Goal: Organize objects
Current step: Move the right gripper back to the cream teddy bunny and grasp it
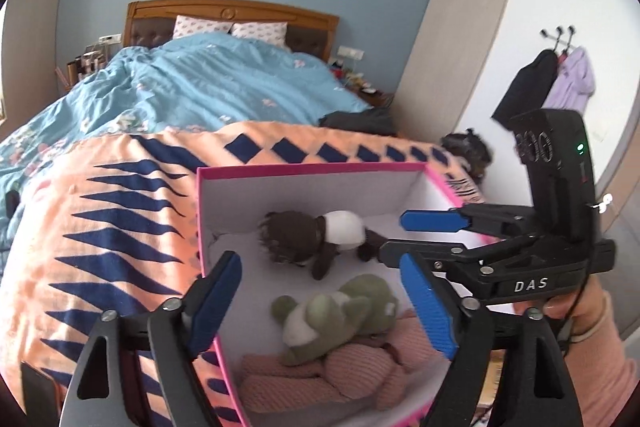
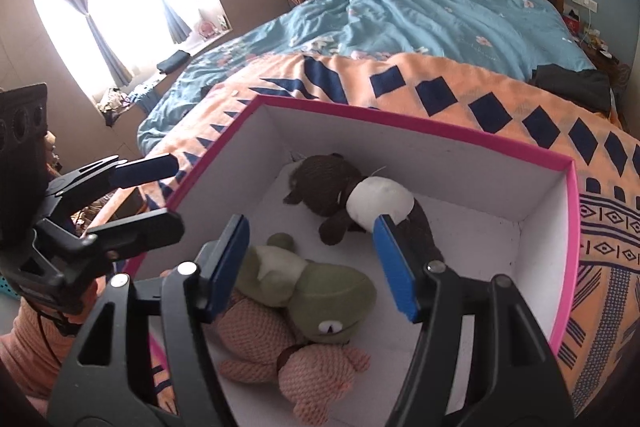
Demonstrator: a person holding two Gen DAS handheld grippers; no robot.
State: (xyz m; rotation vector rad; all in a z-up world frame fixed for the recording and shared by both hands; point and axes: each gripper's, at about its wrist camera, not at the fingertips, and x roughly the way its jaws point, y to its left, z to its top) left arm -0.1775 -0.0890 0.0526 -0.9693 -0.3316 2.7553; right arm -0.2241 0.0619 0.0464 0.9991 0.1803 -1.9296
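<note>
A pink-rimmed box [image 1: 312, 167] [image 2: 400, 123] with white inner walls stands on the bed. In it lie a brown plush toy in a white shirt [image 1: 304, 237] [image 2: 340, 193], a green plush toy [image 1: 344, 311] [image 2: 320, 291] and, under the green one, a pink knitted plush toy [image 1: 312, 375] [image 2: 280, 351]. My left gripper [image 1: 320, 261] [image 2: 178, 193] hovers open at the box's left side, above the green toy, with nothing between its pads. My right gripper [image 2: 310, 223] [image 1: 392, 235] stands open over the box, above the toys, and is empty too.
The box rests on an orange blanket with navy shapes [image 1: 100, 211] [image 2: 460, 83]. Beyond it lies a blue duvet [image 1: 208, 83] [image 2: 440, 11] up to a wooden headboard. A window with curtains [image 2: 100, 7] is on the left. Coats [image 1: 560, 79] hang on the right wall.
</note>
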